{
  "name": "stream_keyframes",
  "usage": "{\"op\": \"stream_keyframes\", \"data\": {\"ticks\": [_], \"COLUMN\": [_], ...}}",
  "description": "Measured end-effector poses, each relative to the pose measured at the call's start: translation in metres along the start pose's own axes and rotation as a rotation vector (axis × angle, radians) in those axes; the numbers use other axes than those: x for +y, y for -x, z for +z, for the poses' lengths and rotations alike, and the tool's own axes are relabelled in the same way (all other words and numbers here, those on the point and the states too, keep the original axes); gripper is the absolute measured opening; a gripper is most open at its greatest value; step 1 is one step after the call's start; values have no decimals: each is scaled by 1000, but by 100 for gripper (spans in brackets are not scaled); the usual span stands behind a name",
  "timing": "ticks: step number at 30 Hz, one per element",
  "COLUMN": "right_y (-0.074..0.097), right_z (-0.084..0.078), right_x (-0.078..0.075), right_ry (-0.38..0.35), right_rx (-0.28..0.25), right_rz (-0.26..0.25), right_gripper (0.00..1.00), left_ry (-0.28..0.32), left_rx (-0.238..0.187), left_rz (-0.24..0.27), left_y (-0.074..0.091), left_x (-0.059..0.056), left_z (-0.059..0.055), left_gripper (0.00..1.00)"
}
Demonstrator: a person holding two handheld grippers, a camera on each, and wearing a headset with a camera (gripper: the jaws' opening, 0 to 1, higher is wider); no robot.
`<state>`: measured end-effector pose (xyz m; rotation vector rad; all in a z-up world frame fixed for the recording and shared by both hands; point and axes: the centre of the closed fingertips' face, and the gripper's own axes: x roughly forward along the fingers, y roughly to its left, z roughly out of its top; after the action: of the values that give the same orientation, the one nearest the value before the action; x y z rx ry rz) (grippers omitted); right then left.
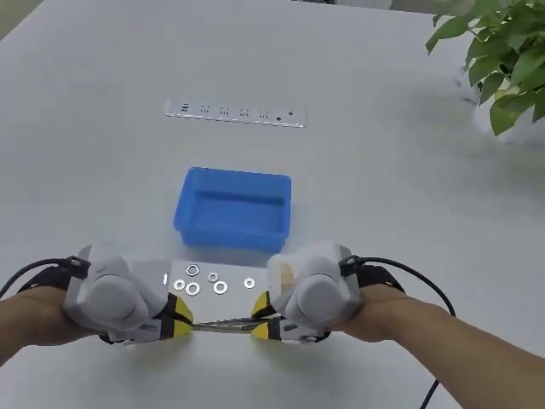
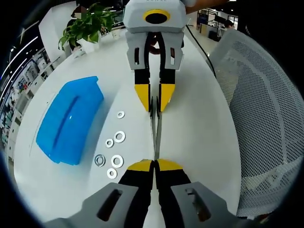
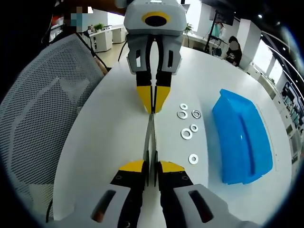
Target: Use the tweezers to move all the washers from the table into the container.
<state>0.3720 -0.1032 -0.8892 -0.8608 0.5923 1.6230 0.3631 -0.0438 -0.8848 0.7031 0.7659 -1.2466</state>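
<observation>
**Left.** The left gripper (image 1: 180, 319) has its yellow-tipped jaws closed on one end of the thin bright-metal tweezers (image 1: 221, 324). The tweezers lie level just above the white table (image 1: 383, 213) and span across to the other gripper. In the left gripper view the tweezers (image 2: 156, 130) narrow toward this gripper (image 2: 153, 166) and spread toward the far one. Which end carries the points cannot be told.

**Centre.** Six small flat silver washers (image 1: 204, 281) lie loose on the table just beyond the tweezers, in a close scatter. Behind them stands the open blue rectangular plastic container (image 1: 234, 209), near but not touching them. Its floor looks bare, so no washer appears to have been moved yet.

**Right.** The right gripper (image 1: 262, 317) has its jaws closed on the tweezers' other end; its own view shows the same (image 3: 151, 167).

**Handling, assessed.**
- The washers are judged light, hard, thin and smooth. Lying flat, they offer little edge and are likely to skate or flick away under a careless pinch.
- The best hold is across the ring, with one point inside the hole and one on the outer rim.
- The tweezers are slim and springy and may twist between the pads. They should be held at mid-length, so that closing the jaws closes the points.
- With both ends held, one gripper must let go before any pick.
</observation>
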Motion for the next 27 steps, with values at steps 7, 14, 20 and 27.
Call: {"op": "stream_keyframes", "data": {"ticks": [7, 14, 20, 27], "right_y": [-1, -1, 0, 1], "right_z": [0, 1, 3, 4], "right_x": [0, 1, 2, 4], "right_ry": [1, -2, -6, -8], "right_rx": [3, 4, -2, -5], "right_rz": [0, 1, 1, 2], "right_gripper": [12, 12, 12, 12], "left_ry": [-7, 6, 4, -20], "left_rx": [-9, 2, -2, -16], "left_rz": [1, 4, 12, 17], "left_y": [9, 16, 25, 35], "left_x": [-2, -6, -6, -5], "left_z": [6, 13, 23, 39], "left_gripper": [6, 5, 5, 5]}}
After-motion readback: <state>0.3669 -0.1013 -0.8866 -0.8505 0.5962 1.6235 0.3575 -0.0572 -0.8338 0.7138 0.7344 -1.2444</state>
